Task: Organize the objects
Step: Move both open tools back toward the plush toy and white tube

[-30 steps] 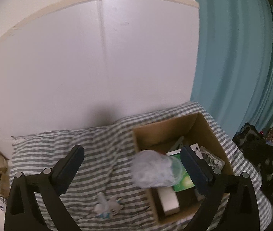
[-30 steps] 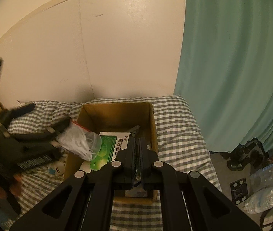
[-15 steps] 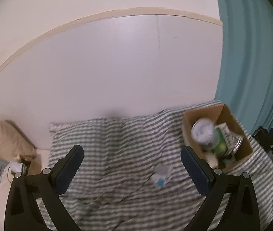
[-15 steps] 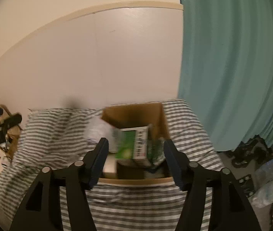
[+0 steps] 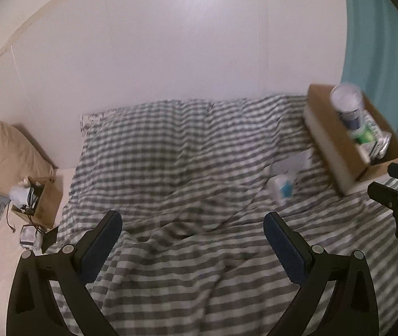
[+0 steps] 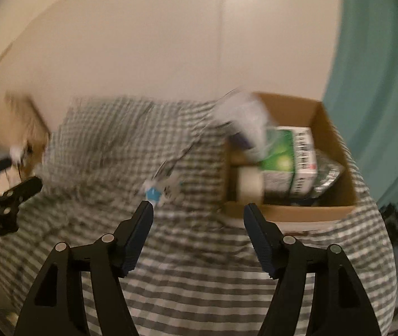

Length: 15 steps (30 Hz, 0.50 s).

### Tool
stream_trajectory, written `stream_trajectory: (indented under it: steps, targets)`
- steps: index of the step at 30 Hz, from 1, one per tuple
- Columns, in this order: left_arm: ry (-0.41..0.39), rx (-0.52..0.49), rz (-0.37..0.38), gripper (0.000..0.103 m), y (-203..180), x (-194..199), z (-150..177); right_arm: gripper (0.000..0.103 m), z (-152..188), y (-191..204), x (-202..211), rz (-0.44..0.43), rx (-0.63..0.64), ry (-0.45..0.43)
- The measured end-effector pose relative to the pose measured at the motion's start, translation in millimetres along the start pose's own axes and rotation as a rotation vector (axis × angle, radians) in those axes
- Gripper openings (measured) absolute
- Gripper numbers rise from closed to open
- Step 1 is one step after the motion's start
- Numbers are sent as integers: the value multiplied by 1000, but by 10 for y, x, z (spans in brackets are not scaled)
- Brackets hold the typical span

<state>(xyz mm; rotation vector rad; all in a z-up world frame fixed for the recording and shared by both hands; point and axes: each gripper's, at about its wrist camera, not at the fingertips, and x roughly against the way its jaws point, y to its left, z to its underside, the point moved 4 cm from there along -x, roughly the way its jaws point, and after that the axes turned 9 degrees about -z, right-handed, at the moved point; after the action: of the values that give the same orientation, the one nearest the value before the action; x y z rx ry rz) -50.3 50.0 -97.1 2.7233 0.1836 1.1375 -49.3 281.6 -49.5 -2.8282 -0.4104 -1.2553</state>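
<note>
A cardboard box sits on the grey-and-white checked bedspread at the right. It holds a clear plastic bag, a green-and-white carton and other items. A small white-and-blue packet lies on the bedspread left of the box; it also shows in the right wrist view. My left gripper is open and empty above the bed's middle. My right gripper is open and empty in front of the box.
A tan pillow leans on the wall at the left. A small open box of clutter stands on the floor beside the bed. A teal curtain hangs at the right. The wall runs behind the bed.
My left gripper let go of the plastic bag into the box and pulled back left. My right gripper opened and drew back from the box.
</note>
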Motion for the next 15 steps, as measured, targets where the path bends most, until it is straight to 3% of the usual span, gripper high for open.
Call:
stream_trajectory:
  steps: [3,9,15]
  targets:
    - [22,23,24,103,46,-172,57,67,69,148,-246,10,56,54]
    - [60,61,62,103,70,-484,12,73,-9,315,-605,-40,44,114]
    - [101,74,77,103,23,-780,25,73,-75,383,-1018,-6,51,160]
